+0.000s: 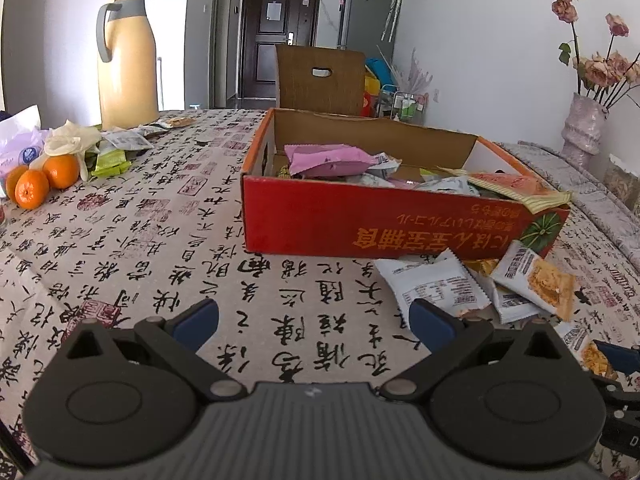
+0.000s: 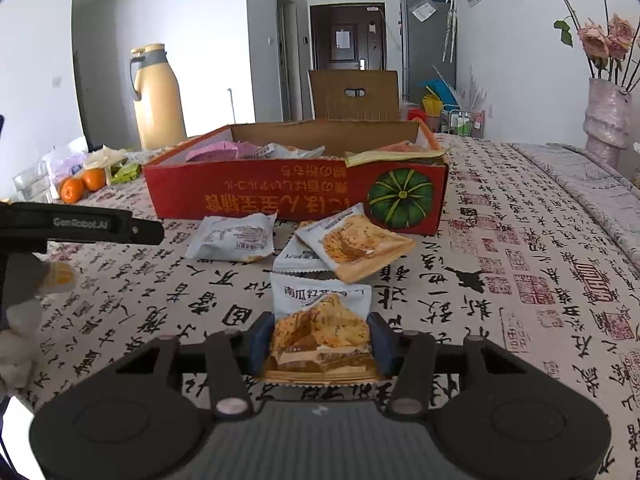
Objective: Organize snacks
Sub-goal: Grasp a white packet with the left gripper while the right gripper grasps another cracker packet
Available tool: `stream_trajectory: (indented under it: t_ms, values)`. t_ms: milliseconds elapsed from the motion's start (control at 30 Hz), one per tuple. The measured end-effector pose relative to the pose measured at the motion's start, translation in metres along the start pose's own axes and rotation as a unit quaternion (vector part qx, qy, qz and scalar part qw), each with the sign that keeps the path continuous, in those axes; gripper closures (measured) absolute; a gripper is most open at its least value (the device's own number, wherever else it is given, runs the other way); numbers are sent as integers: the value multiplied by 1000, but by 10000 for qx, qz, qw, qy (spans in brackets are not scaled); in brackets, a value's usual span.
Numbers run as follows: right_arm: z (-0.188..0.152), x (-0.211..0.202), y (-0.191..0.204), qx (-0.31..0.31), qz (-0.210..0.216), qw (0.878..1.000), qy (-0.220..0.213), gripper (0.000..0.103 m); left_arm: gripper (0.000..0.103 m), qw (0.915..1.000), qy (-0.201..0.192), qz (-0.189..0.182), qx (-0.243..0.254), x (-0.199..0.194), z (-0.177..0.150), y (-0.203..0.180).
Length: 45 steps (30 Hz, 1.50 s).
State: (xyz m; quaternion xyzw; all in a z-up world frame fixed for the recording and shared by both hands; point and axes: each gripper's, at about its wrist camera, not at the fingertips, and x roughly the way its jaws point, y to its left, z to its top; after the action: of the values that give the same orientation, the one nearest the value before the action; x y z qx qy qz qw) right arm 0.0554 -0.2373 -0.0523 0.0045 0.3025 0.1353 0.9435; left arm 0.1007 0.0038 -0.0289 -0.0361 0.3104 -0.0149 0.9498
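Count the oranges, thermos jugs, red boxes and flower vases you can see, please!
Oranges: 3
Thermos jug: 1
Red cardboard box: 1
Flower vase: 1
Total: 6

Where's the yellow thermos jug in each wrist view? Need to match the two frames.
Left wrist: yellow thermos jug at upper left, standing on the table behind the oranges.
Right wrist: the jug at upper left, smaller, behind the box's left end.
Shared landmark: red cardboard box of snacks.
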Motion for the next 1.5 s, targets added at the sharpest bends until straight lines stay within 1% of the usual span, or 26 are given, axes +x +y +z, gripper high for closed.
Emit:
stream_trajectory:
  t_ms: [67,267,500,767,867,1000,1067,1167,1233,1267,1300,1333,1367,1400,1433,1467,1500]
  values:
    - [0,-6,-2,20,6,10000,-78,54,0,10000,51,-68,-22,-2,3,-4]
    - [0,-19,-16,155,-55,9994,-293,54,0,9999,131,-70,56,-3,12,-22]
    - [3,-16,-43,382,-271,9980,-434,54,0,9991,422,1,24,16,24,-44]
    - [15,-1,-68,575,-464,9954,-608,54,0,9972,715,174,103,40,35,-72]
    - [16,3,-74,655,-465,9946,-651,54,0,9962,819,284,93,50,38,-80]
    - [17,8,-79,757,-426,9939,-675,53,0,9941,994,442,-60,64,41,-84]
    - [16,9,-81,793,-405,9938,-671,53,0,9929,1045,562,-61,70,41,-87]
    - [15,9,-83,827,-379,9936,-677,53,0,9916,1129,627,-6,76,39,-92]
    - [15,9,-82,834,-366,9935,-686,53,5,9911,1178,618,105,79,38,-95]
    - [14,9,-82,836,-360,9935,-690,53,16,9904,1237,590,165,81,36,-97]
    - [14,8,-82,837,-354,9934,-693,53,23,9903,1264,551,170,82,36,-97]
    - [14,8,-83,838,-352,9934,-696,53,26,9907,1239,532,171,81,36,-97]
    - [14,8,-83,840,-351,9934,-702,53,33,9910,1232,497,174,80,36,-97]
    - [14,7,-83,842,-351,9933,-705,53,39,9912,1224,467,179,78,36,-97]
    - [14,7,-83,843,-355,9933,-707,53,42,9914,1215,437,189,77,36,-97]
    - [14,7,-82,840,-362,9933,-708,53,50,9917,1198,407,210,76,35,-96]
    - [15,6,-82,835,-365,9933,-710,53,68,9921,1166,388,238,75,35,-96]
